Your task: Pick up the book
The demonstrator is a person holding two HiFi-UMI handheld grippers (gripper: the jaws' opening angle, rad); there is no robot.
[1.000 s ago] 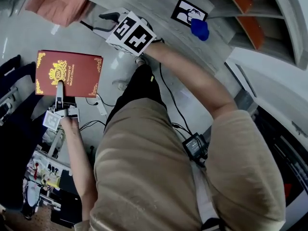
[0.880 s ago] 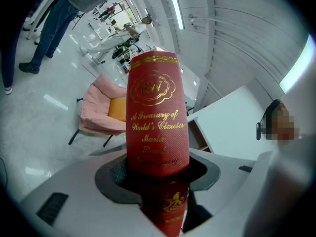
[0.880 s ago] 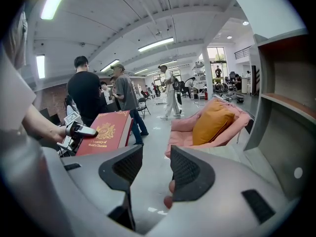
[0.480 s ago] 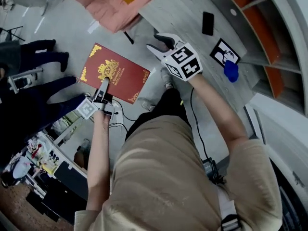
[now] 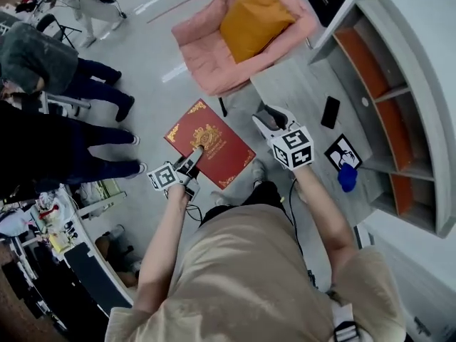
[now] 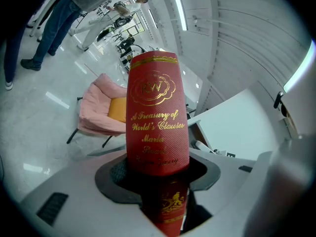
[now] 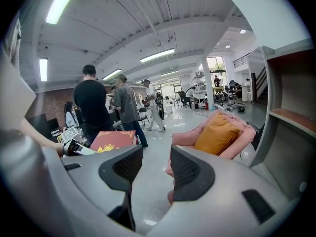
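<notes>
The book [image 5: 222, 155] remains clamped by its edge in the left gripper [image 5: 194, 155], clear of the floor, while the person has turned toward the chair [image 5: 206, 55] and table [image 5: 299, 91]; the pick-up looks complete. The right gripper [image 5: 269, 122] hangs empty beside the book, jaws apart. Bystanders [image 5: 43, 63] stand near on the left, but nothing blocks the book.

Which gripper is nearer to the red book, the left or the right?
Left. The left gripper grips the red book at its near edge. The right gripper is open and empty, apart from the book, beside it in the head view.
</notes>
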